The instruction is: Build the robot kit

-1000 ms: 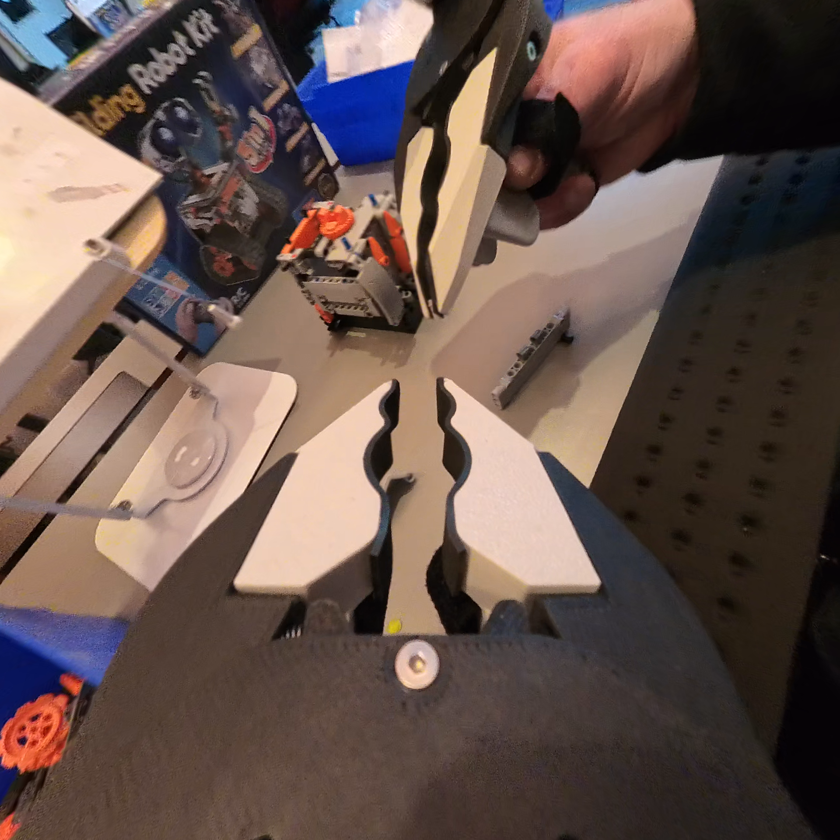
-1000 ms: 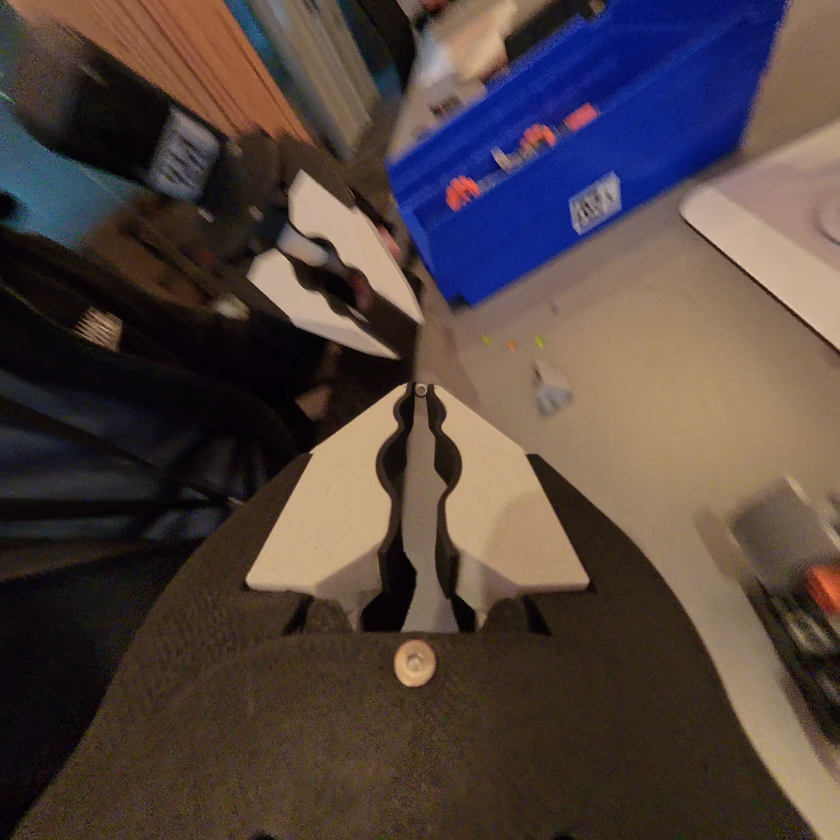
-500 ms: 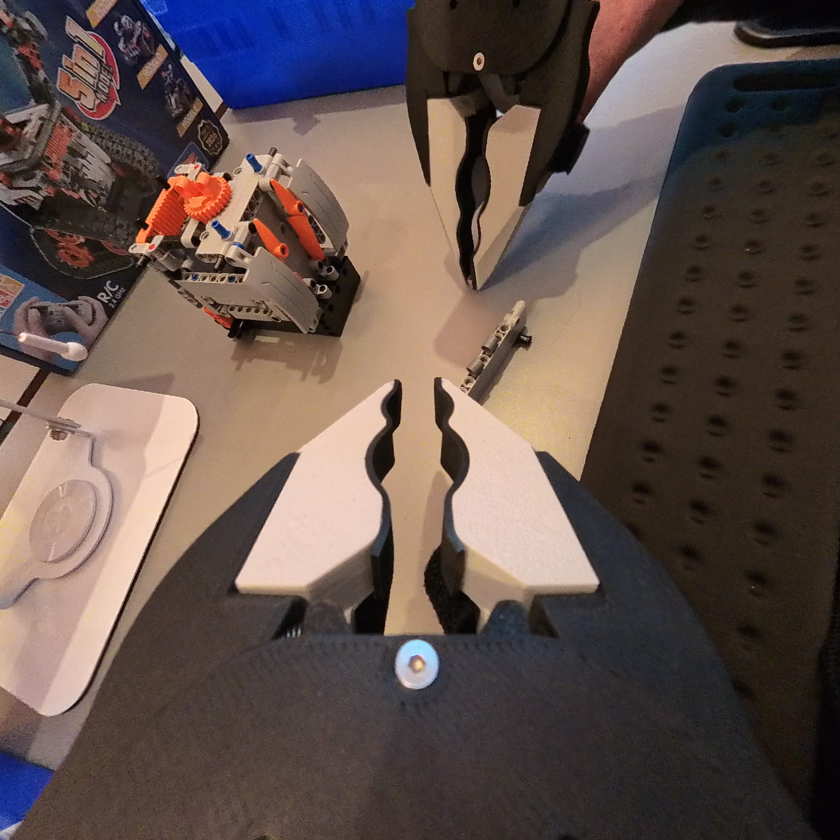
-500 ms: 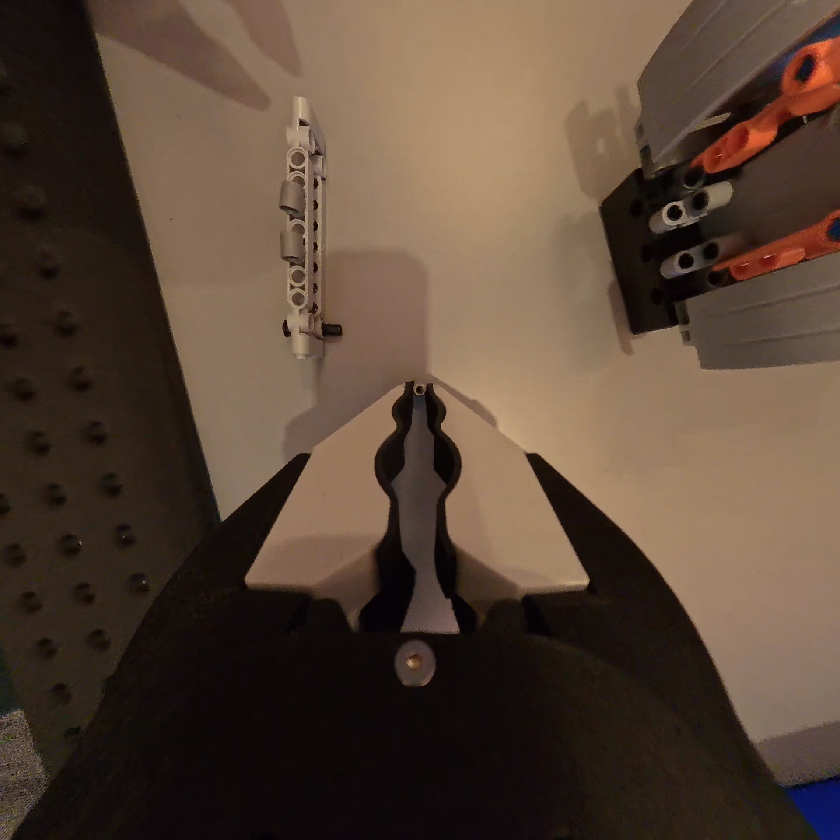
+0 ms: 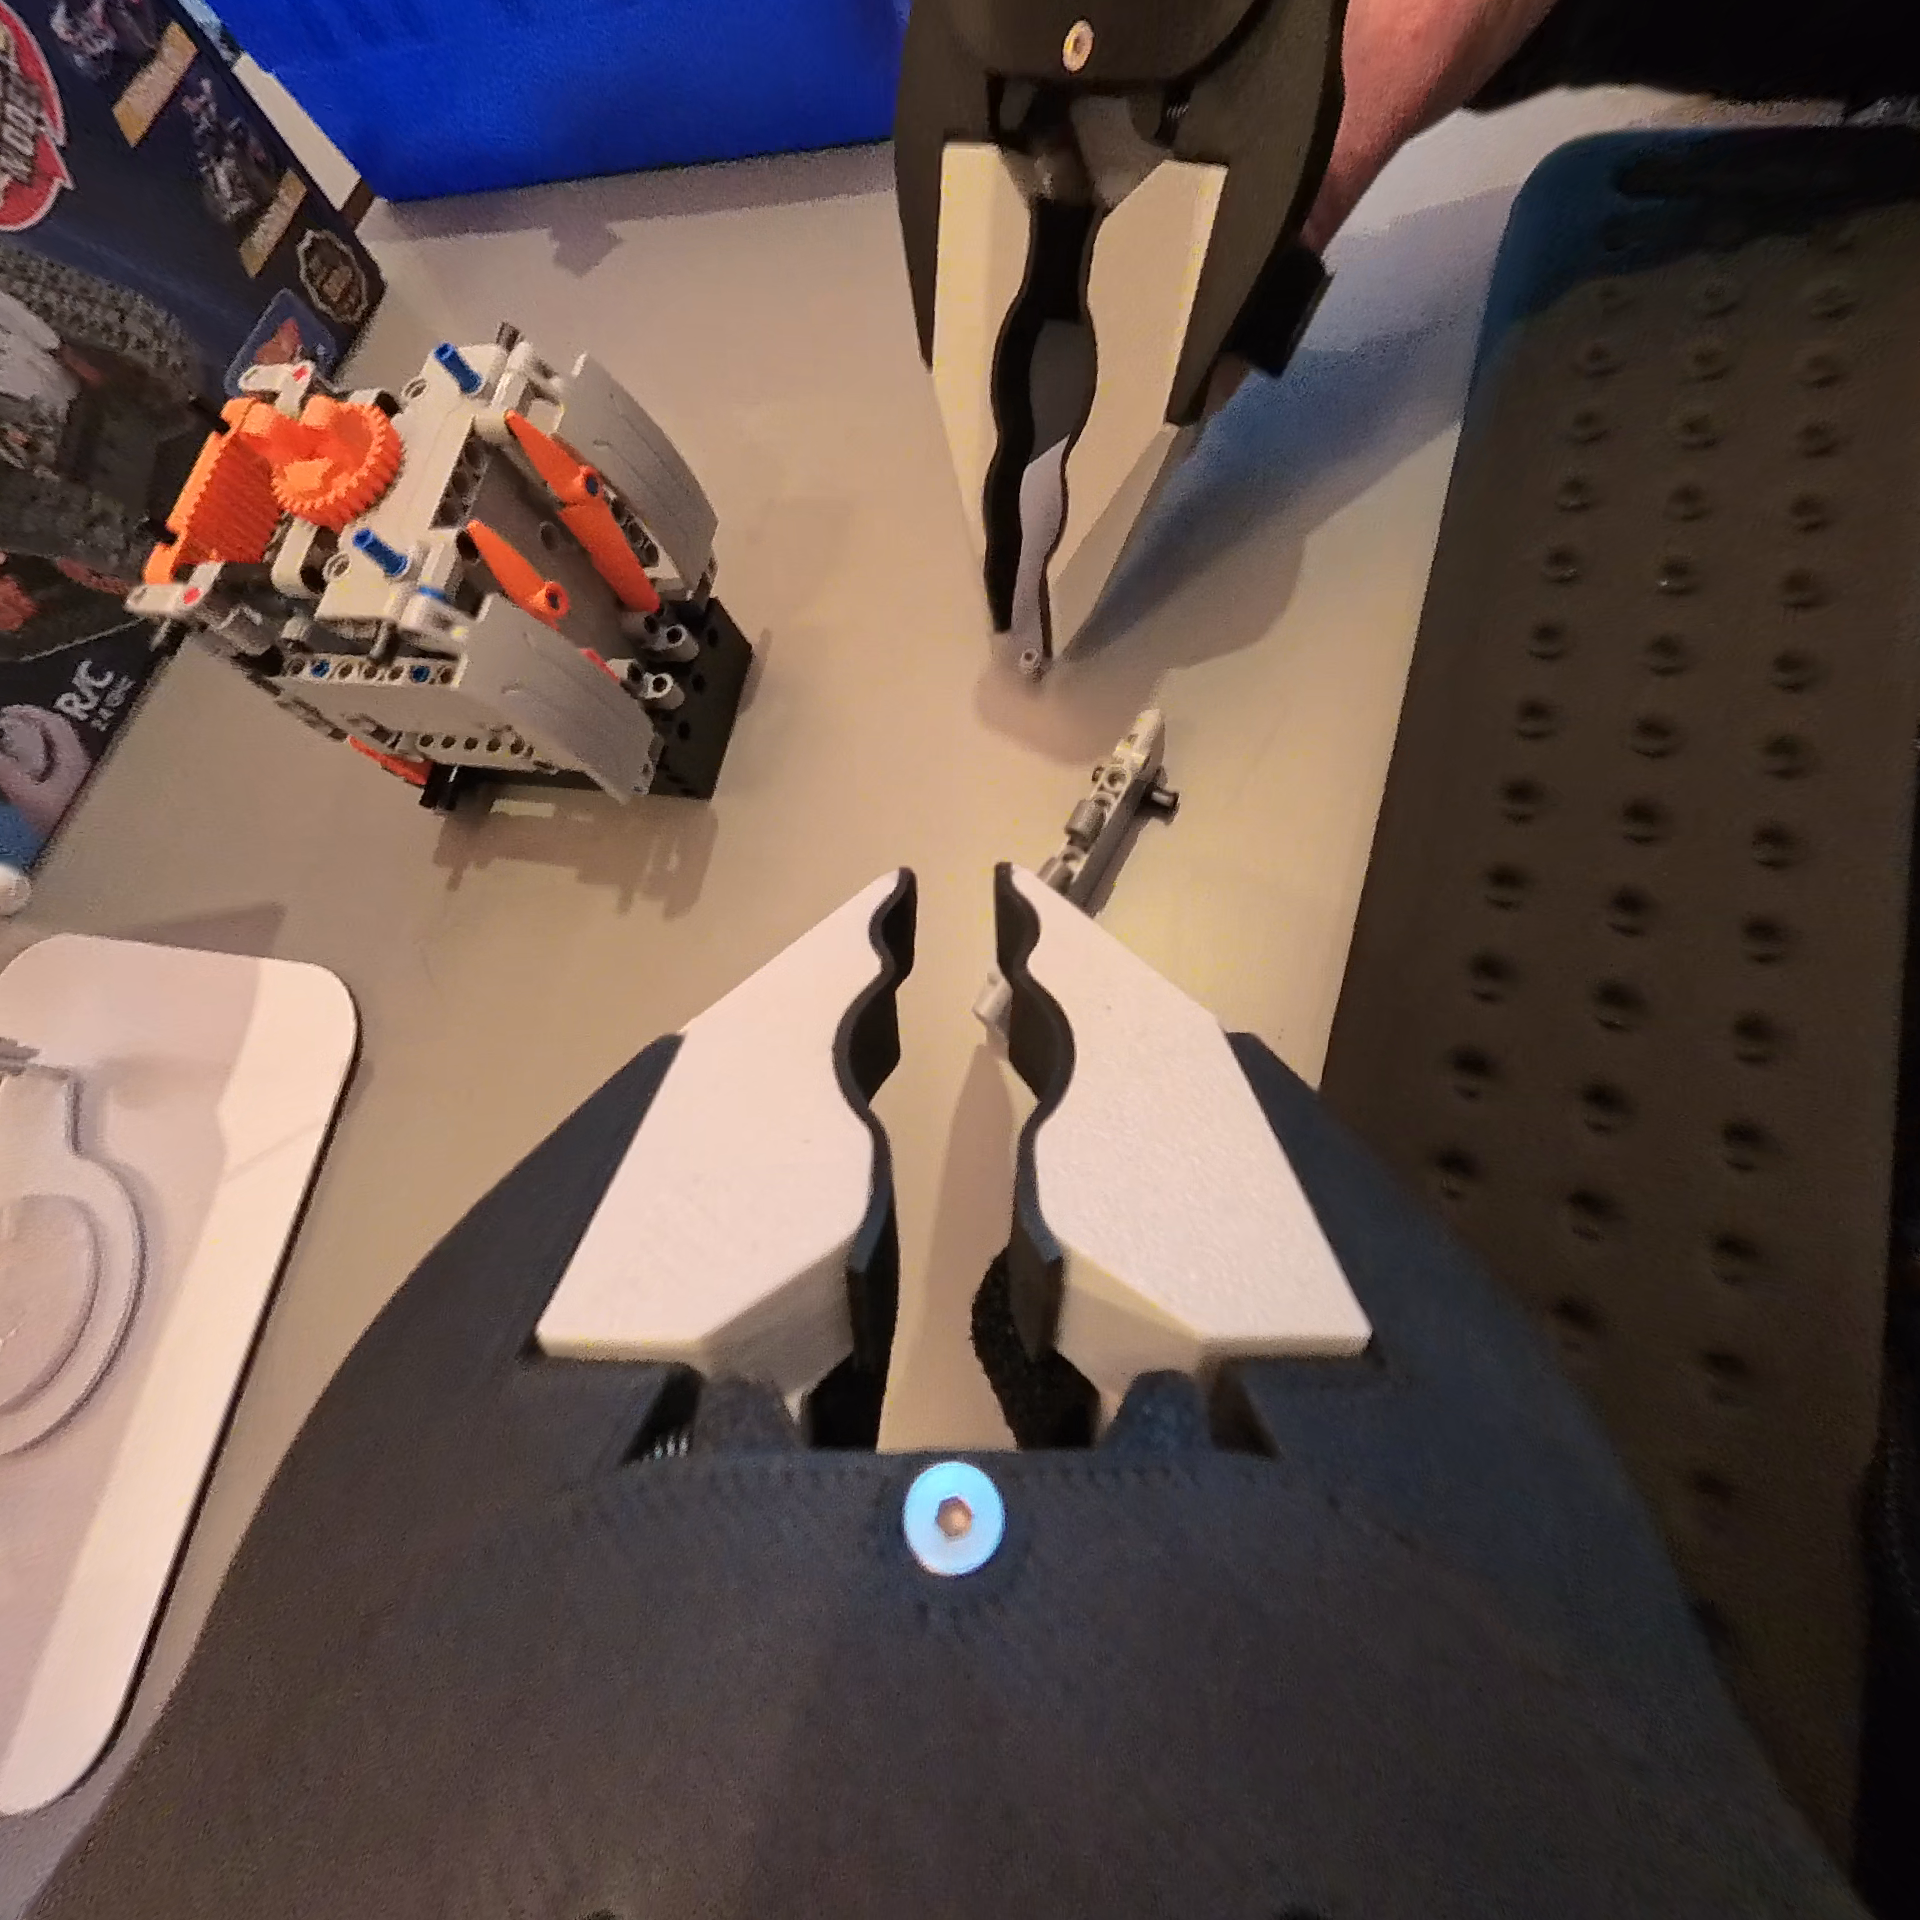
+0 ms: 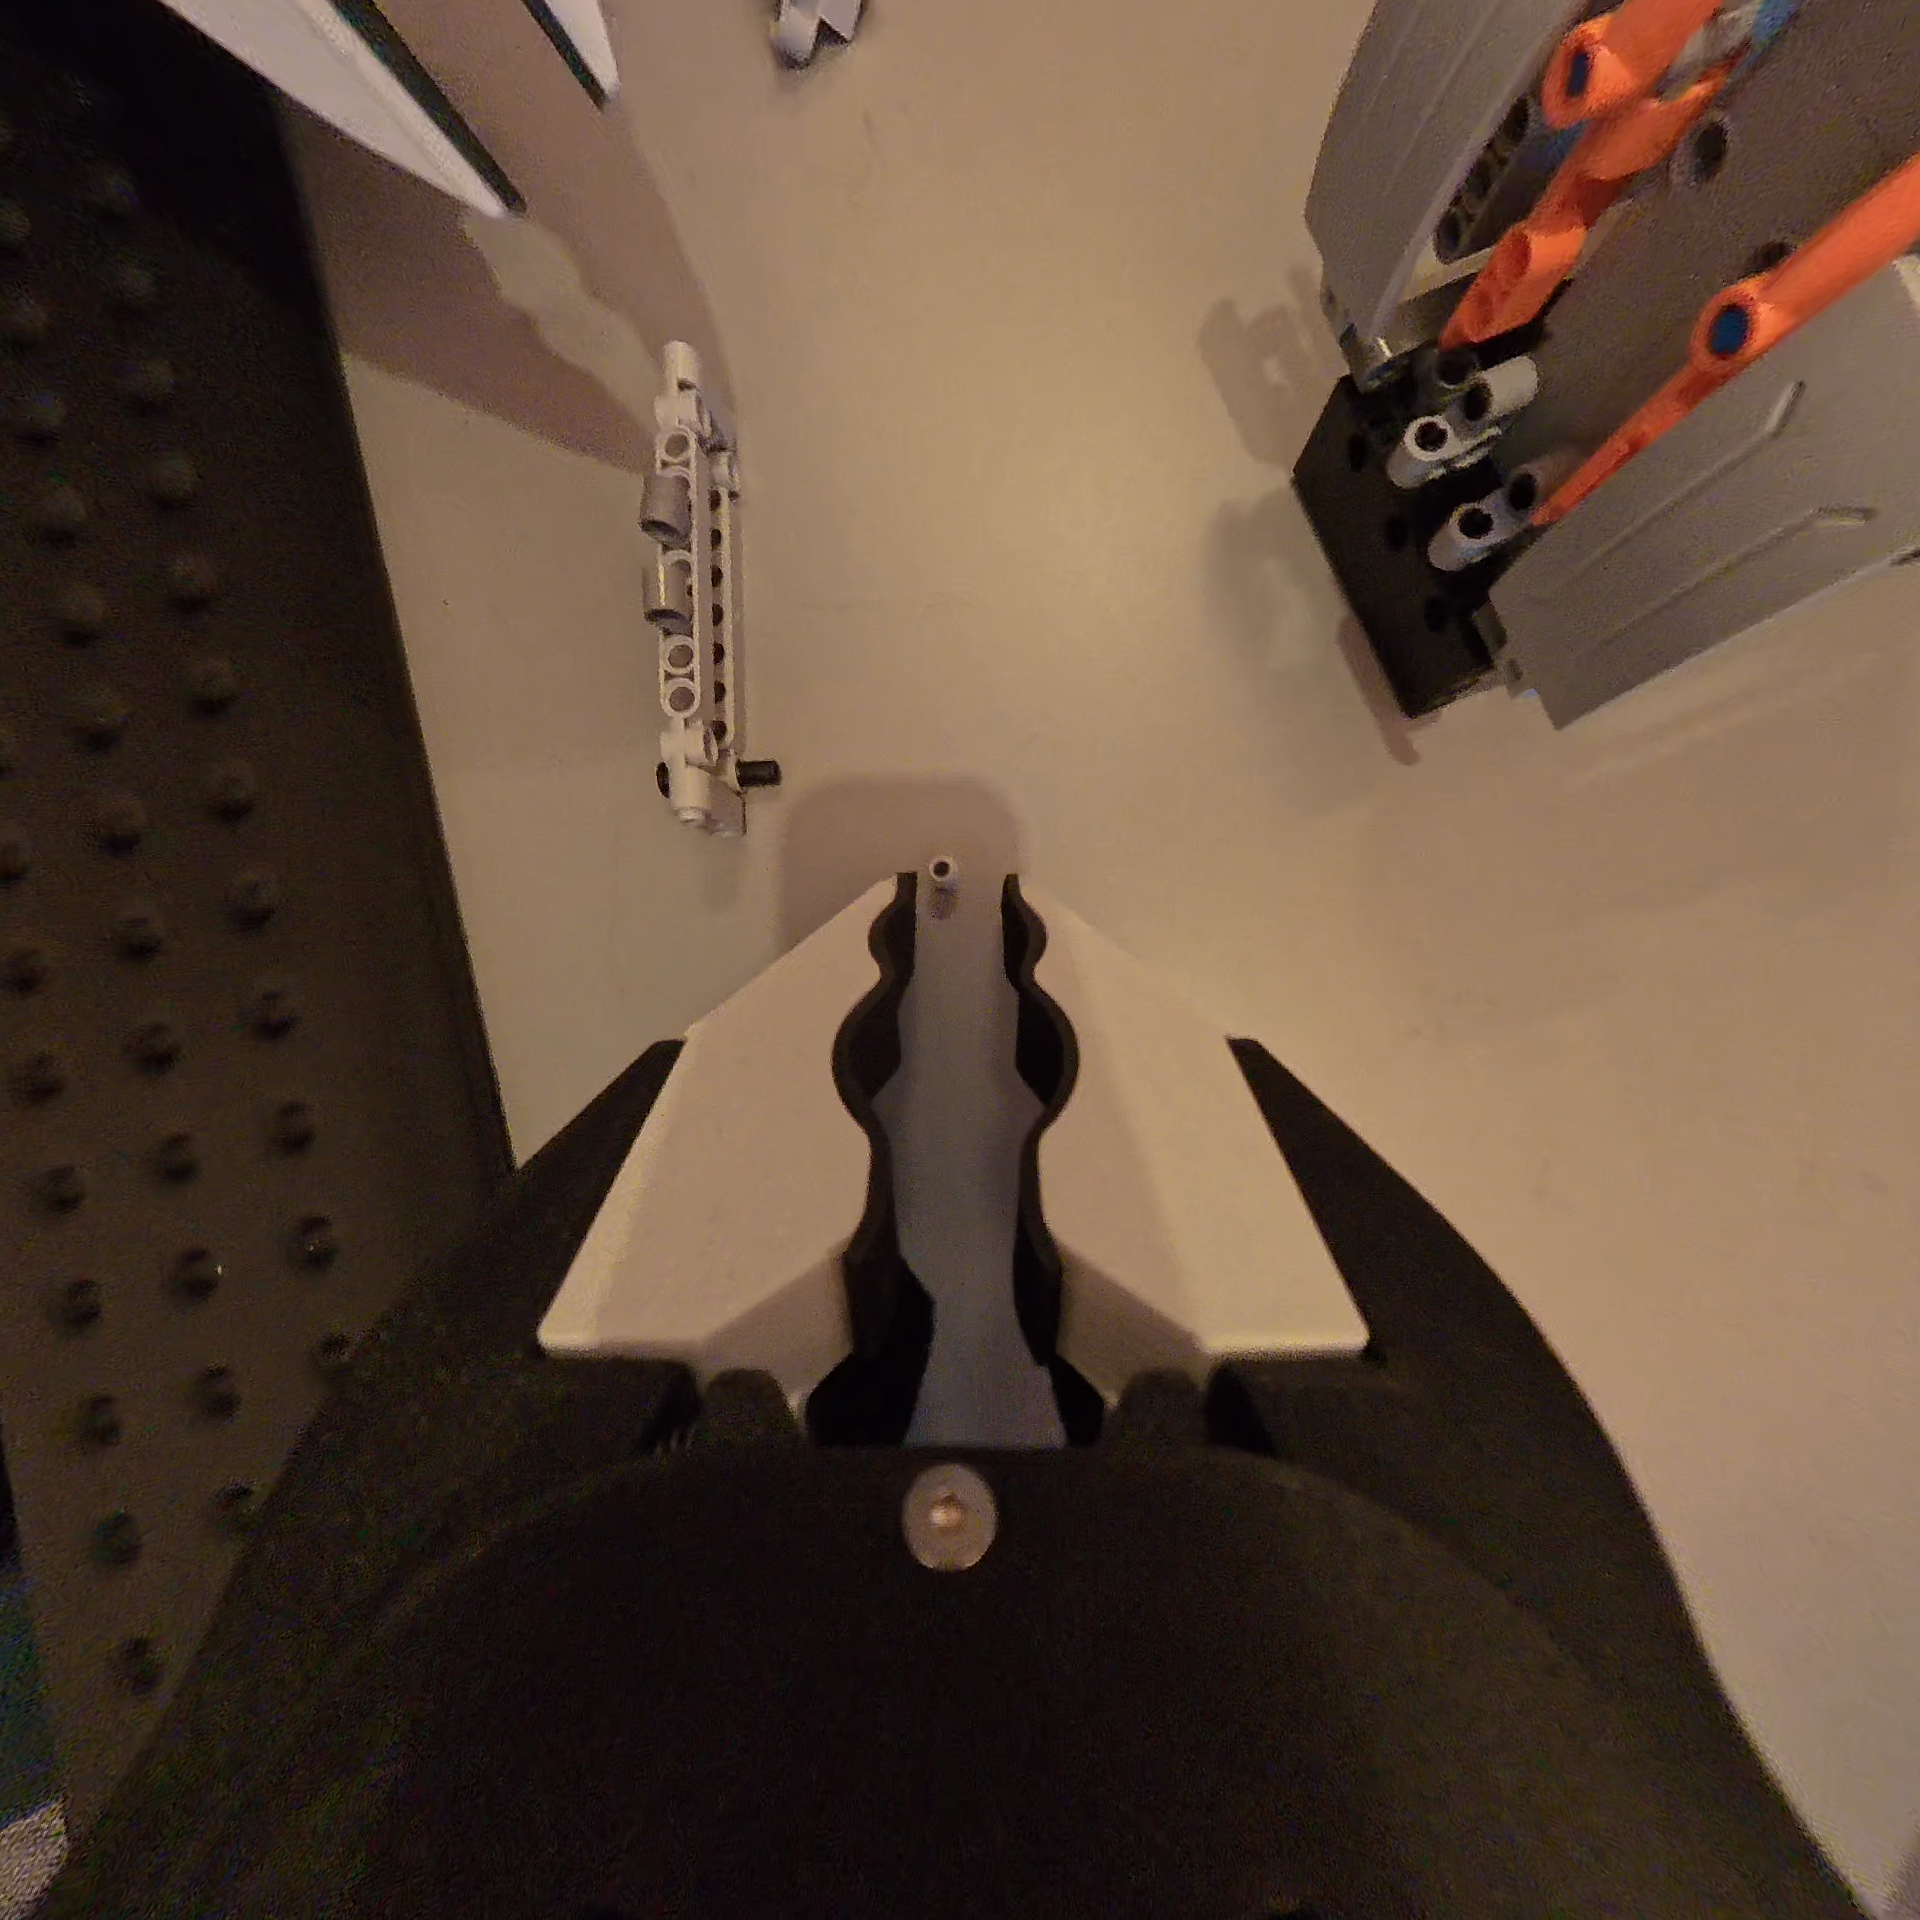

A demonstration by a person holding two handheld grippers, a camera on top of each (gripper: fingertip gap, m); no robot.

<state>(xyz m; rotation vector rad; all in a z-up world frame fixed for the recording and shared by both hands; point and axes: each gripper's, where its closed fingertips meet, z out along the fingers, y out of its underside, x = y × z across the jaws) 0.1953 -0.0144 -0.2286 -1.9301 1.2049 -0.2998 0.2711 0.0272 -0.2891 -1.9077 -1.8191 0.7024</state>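
My right gripper [image 6: 953, 881] points down at the grey table, jaws a little apart. A small grey pin [image 6: 941, 881] stands between its tips without being pinched. In the left wrist view this gripper [image 5: 1023, 636] hangs from a hand, with the pin [image 5: 1029, 660] at its tip. A grey holed beam [image 6: 694, 582] lies just left of it, and also shows in the left wrist view [image 5: 1117, 795]. My left gripper [image 5: 956, 883] is open and empty, low over the table near the beam's end. A small grey piece [image 5: 992, 1003] shows through its gap.
A grey, orange and black brick model [image 5: 447, 582] stands at left, and its corner shows in the right wrist view [image 6: 1621, 416]. There is a black dotted mat [image 5: 1662, 935] at right, a blue bin [image 5: 571, 94] at the back, a printed kit box [image 5: 104, 312] and a white board [image 5: 156, 1195] at left. The tips of one gripper are about 11 centimetres away from the tips of the other.
My right gripper swung round from the blue bin, came down to the table by the beam, and its jaws parted off the pin. My left gripper moved forward and tilted down.
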